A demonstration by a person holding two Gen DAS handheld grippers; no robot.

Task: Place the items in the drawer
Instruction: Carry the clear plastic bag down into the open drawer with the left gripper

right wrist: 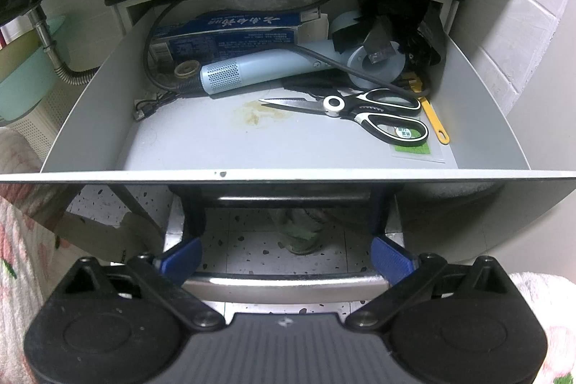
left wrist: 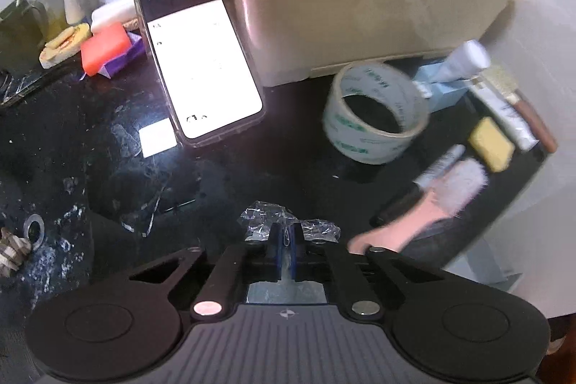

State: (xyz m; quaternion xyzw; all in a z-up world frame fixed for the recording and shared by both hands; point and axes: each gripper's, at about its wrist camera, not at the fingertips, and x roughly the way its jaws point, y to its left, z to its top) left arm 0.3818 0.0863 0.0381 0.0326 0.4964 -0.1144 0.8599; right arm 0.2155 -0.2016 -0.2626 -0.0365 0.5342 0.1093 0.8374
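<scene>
In the left wrist view my left gripper is shut on a small crumpled clear plastic bag with a little metal piece inside, just above the dark countertop. A roll of clear tape, a pink brush and a lit phone lie ahead. In the right wrist view my right gripper is open, its blue pads either side of the metal handle of the open grey drawer. The drawer holds scissors, a light blue hair dryer and a blue box.
A beige plastic bin stands behind the tape. A yellow sponge, tubes and a marker lie at the counter's right edge. An orange block and bottles stand at the back left. Speckled floor tiles show below the drawer.
</scene>
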